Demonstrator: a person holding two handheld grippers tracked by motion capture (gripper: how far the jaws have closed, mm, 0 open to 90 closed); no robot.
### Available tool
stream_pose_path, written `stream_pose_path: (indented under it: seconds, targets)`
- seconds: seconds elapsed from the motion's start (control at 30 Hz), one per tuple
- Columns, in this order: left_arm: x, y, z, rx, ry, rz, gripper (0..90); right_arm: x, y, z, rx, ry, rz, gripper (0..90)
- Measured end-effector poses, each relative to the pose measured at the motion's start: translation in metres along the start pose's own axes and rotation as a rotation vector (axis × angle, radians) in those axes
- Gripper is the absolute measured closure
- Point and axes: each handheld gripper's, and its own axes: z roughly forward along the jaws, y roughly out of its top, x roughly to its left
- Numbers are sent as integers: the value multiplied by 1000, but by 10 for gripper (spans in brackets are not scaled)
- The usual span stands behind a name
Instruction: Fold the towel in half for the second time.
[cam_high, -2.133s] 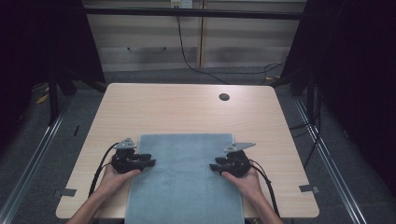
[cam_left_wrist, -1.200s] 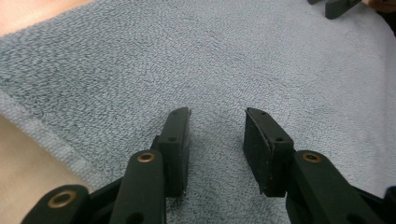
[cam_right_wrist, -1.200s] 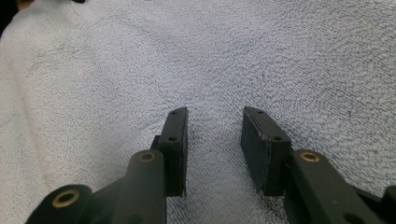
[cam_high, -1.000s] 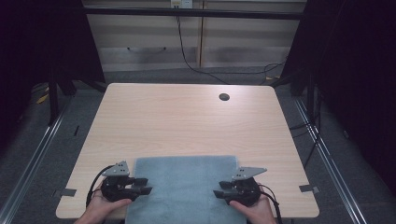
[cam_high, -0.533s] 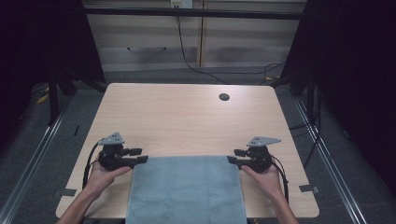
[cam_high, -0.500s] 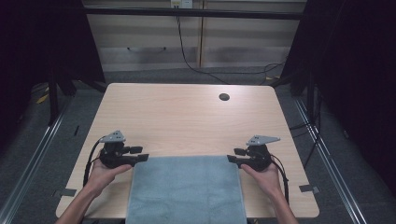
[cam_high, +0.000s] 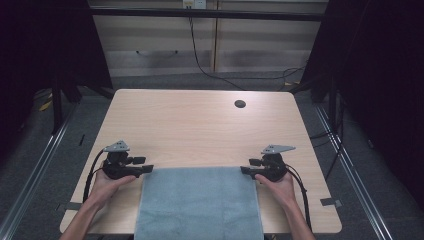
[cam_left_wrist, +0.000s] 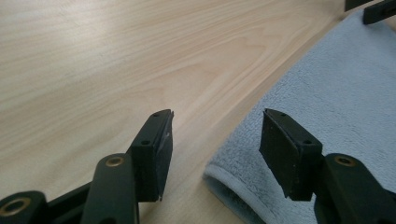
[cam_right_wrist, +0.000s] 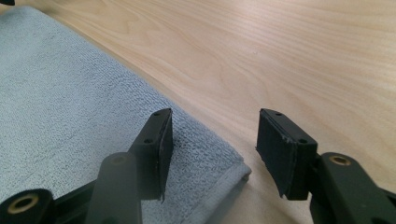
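Hanging off the near edge of the table (cam_high: 200, 125), the blue-grey towel (cam_high: 200, 205) runs lengthwise away from the person. Left gripper (cam_high: 144, 169) and right gripper (cam_high: 246, 170) gape empty at its far corners; close views show terry loops. Beyond, a dark grommet (cam_high: 240, 104).

Left gripper (cam_high: 148, 169) low near table's near-left, jaws parted, pointing inward toward the other; hand (cam_high: 102, 185) behind it. Right gripper (cam_high: 243, 170) mirrors it, jaws parted, hand (cam_high: 278, 185) behind. Forearms enter from bottom edge, angled outward.
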Motion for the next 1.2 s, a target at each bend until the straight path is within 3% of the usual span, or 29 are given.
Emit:
stream_pose_path:
  seconds: [0.17, 0.33, 0.4, 0.47, 0.6, 0.73, 0.77, 0.9, 1.07, 1.2]
  targets:
    - [-2, -7, 8, 59, -21, 25, 434, -3, -3, 6, 29, 17, 13, 457]
    - [-4, -10, 14, 80, -2, 47, 428, -2, -5, 8, 39, 16, 0, 463]
    - [-4, -11, 14, 76, -6, 32, 428, -2, -5, 7, 41, 14, -4, 467]
    - [-7, -11, 13, 83, -3, 57, 443, -1, -6, 6, 46, 14, -10, 533]
    - [-12, -13, 13, 94, 2, 76, 609, 1, -9, 5, 49, 32, -12, 690]
    - [-13, -15, 13, 93, -32, 83, 782, 2, -9, 6, 54, 55, 1, 799]
    - [-14, -15, 13, 79, -23, 81, 808, 3, -9, 6, 57, 54, 1, 819]
    - [-9, -14, 9, 19, -55, 18, 830, 5, -7, 2, 61, 33, -4, 841]
    - [-13, -7, 3, -20, -61, 22, 833, 5, 0, -10, -2, 40, 10, 851]
    - [-16, 4, -6, -95, -82, 2, 833, 8, 8, -20, -46, 45, 21, 853]
